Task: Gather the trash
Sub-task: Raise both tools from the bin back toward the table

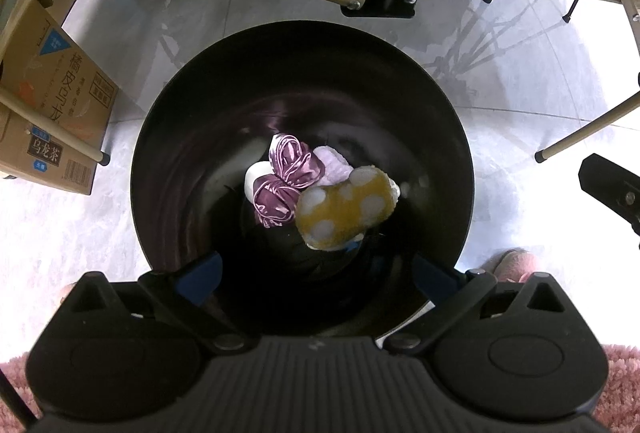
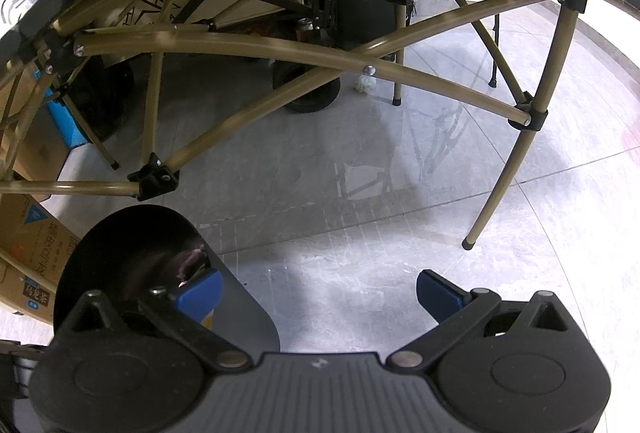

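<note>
trash bin (image 1: 168, 153) holds a yellow spotted sponge (image 1: 346, 207) and purple ribbon (image 1: 284, 179); left hand-held gripper (image 1: 316, 273) gapes wide, empty.

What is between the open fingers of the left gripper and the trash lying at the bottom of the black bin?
Nothing. In the left wrist view, the left gripper hangs open over the black bin, with only dark bin interior above the yellow spotted item and purple bow.

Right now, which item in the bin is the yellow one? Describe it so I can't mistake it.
Look into the black bin on the pale floor, down at its bottom. The yellow pouch lies on the right of the pile, beside the shiny purple bow. It alone is mustard yellow with big white dots.
</note>
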### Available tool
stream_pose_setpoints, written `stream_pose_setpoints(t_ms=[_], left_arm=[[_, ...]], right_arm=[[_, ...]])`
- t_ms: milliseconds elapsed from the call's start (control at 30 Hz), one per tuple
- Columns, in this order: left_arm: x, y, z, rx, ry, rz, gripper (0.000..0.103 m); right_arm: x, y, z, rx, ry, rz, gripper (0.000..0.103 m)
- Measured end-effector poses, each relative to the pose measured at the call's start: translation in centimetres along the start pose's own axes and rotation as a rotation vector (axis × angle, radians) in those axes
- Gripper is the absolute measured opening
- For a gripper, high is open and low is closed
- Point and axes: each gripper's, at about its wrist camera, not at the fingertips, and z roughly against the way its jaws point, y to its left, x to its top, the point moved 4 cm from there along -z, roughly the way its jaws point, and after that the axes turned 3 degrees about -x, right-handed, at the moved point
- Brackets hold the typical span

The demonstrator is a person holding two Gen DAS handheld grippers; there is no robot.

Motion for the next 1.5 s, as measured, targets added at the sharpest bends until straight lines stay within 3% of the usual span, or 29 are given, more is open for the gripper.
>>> stream_pose_setpoints(t_ms=[333, 500, 900, 1100, 1500], left_arm=[[0.3, 0.3, 2.5, 0.024, -0.077, -0.001, 0.103], [0.5, 0.7, 4.2, 0.076, -0.155, -0.006, 0.103], [-0.1, 1.6, 8.7, 0.062, -0.295, -0.020, 0.103], [-1.0, 2.6, 11.7, 0.095, -0.409, -0.058, 0.103], [-2.6, 4.9, 19.3, 0.042, -0.659, -0.039, 0.103]], right_arm=[[0.4, 0.5, 1.3, 0.027, -0.027, 0.010, 0.103], [0.5, 1.0, 2.3, 0.043, -0.057, 0.043, 0.103], [0.8, 2.1, 5.7, 0.093, -0.154, 0.104, 0.103], [0.8, 2.4, 7.9, 0.154, -0.188, 0.113, 0.103], [2.1, 3.3, 14.1, 0.303, -0.358, 0.134, 0.103]])
